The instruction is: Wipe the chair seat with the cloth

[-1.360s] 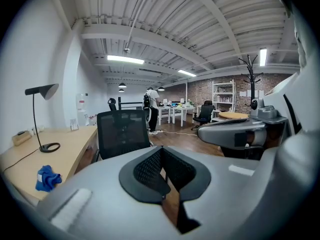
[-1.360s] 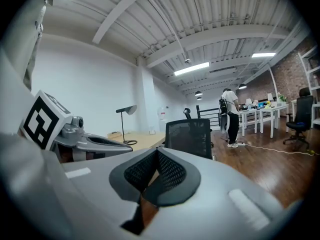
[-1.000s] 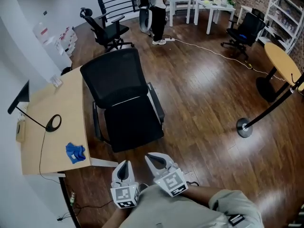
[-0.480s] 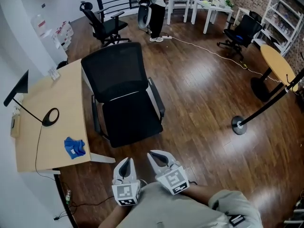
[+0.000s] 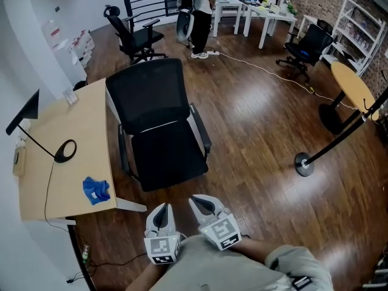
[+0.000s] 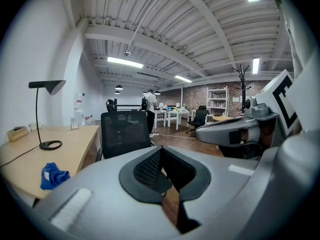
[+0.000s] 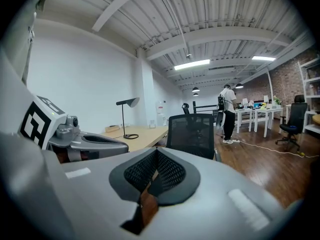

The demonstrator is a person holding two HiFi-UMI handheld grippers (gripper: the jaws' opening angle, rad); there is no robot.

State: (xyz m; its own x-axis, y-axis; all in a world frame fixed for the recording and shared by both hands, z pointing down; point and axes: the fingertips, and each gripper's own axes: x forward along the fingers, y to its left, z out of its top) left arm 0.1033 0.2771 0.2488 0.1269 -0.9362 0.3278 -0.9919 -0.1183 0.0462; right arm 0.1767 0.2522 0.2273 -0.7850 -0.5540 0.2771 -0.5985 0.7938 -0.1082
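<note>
On desk [image 5: 79, 132]: cloth [image 5: 96, 190] nr lamp [image 5: 63, 151].

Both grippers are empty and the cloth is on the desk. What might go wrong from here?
1. The blue cloth lies near the lamp cable on the desk; a wide grab may snag the cable and tug the lamp.
2. The chair looks like a swivel office type, so it may turn or shift under wiping pressure.
</note>
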